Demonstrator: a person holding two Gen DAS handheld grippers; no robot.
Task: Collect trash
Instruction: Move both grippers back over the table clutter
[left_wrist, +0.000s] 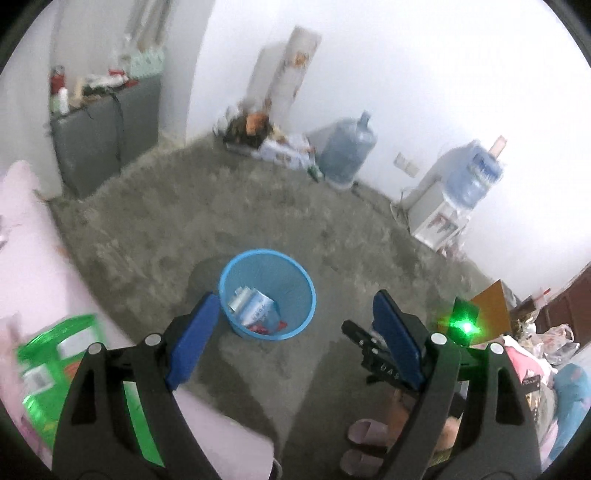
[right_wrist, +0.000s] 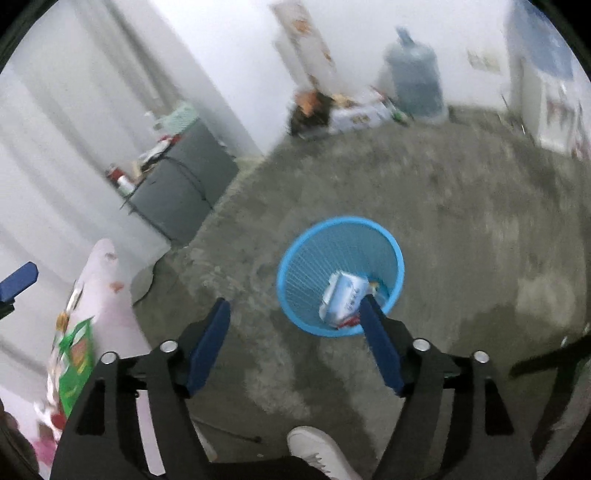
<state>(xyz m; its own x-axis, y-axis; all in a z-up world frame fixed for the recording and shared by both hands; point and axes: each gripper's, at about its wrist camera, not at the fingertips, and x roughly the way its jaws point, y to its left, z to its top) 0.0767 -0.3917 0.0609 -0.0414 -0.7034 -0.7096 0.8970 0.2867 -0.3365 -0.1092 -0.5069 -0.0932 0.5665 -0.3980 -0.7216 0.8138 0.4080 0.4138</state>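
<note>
The blue bin (left_wrist: 267, 293) stood on the grey floor (left_wrist: 258, 214), holding a pale wrapper (left_wrist: 251, 306) and what seemed a red scrap, blurred. The left gripper (left_wrist: 295, 314) hung above it, fingers spread wide and empty. The right gripper (right_wrist: 295, 317) was likewise wide and empty, its right finger (right_wrist: 380, 347) overlapping the bin's rim. A green packet (left_wrist: 55, 354) lay on pink bedding (left_wrist: 40, 258) at left.

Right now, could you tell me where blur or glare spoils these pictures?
Left wrist view: a green light flares beside the open left hand-held gripper, and the far clutter is soft. Right wrist view: motion blur smears the floor and walls; the blue bin stays readable.
</note>
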